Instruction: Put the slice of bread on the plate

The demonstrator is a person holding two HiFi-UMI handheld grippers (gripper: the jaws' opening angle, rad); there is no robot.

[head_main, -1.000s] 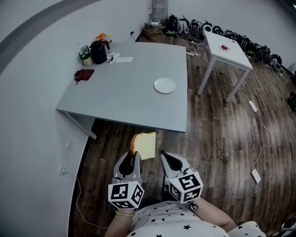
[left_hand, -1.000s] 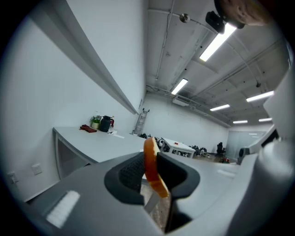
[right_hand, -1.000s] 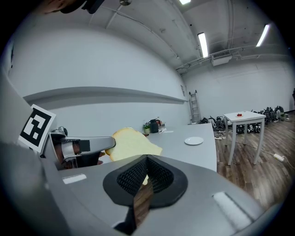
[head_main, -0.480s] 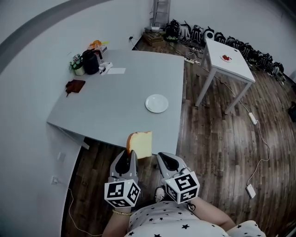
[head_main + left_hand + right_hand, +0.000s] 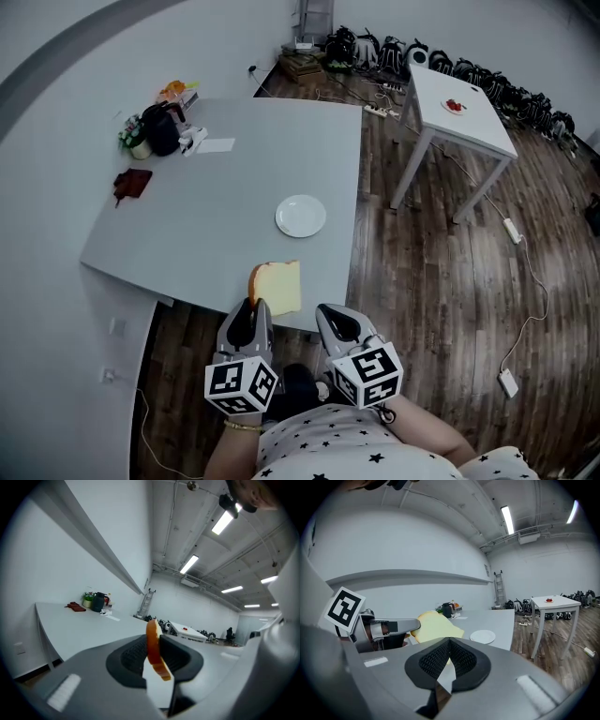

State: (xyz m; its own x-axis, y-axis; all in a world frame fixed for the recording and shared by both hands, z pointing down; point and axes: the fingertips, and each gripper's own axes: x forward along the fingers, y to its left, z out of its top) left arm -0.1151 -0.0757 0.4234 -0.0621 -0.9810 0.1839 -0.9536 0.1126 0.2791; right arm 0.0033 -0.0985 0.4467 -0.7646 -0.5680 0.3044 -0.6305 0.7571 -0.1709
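A slice of bread (image 5: 277, 287) with a brown crust stands on edge in my left gripper (image 5: 251, 305), which is shut on its near end. It hangs over the near edge of the grey table (image 5: 206, 225). In the left gripper view the slice (image 5: 153, 651) stands upright between the two pads. A small white plate (image 5: 301, 216) lies on the table a little beyond the bread, empty. My right gripper (image 5: 336, 319) is beside the left, shut with nothing in it. The right gripper view shows the bread (image 5: 436, 625) to its left and the plate (image 5: 483, 636) ahead.
At the table's far left corner stand a black kettle (image 5: 161, 127), a small plant and a paper (image 5: 217, 145), with a dark red cloth (image 5: 131, 183) nearby. A small white table (image 5: 459, 98) stands to the right on the wooden floor. Bags and cables line the far wall.
Both grippers have moved forward together towards the table. The bread, earlier over the floor before the table, now hangs over the table's near edge, closer to the plate.
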